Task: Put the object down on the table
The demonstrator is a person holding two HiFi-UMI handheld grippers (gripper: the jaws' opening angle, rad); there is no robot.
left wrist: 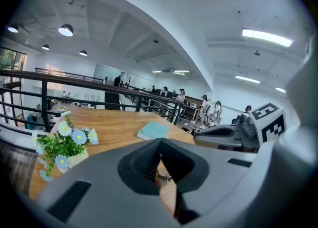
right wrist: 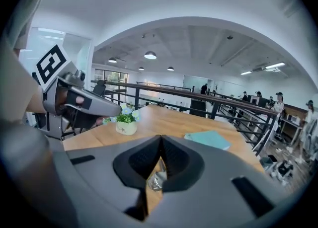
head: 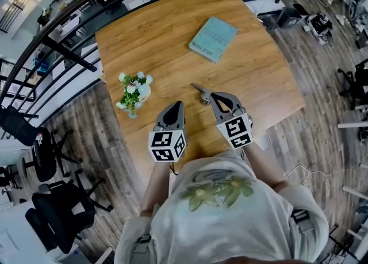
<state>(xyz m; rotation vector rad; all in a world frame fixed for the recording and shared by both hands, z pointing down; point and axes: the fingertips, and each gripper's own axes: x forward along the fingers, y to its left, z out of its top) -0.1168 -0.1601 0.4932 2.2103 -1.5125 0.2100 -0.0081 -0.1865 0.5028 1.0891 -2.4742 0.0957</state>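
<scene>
A: Fingers on both grippers?
B: Pressed together, tip to tip, on left gripper (left wrist: 160,140) and right gripper (right wrist: 161,137).
A: Object?
B: Small silvery object (right wrist: 156,180) shows behind the right fingertips, apparently lying on the wooden surface (head: 167,33); whether they touch it, I cannot tell.

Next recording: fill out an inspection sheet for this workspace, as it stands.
Surface: square light wooden table, no spills seen.
Job's things: small shiny silvery object lying on the table beside the right gripper.
Clutter: teal book; white pot of blue and white flowers.
Grippers: left gripper shut, empty; right gripper shut, empty.
Cables: pale cable on the floor.
Surroundings: black railing; black office chairs.
</scene>
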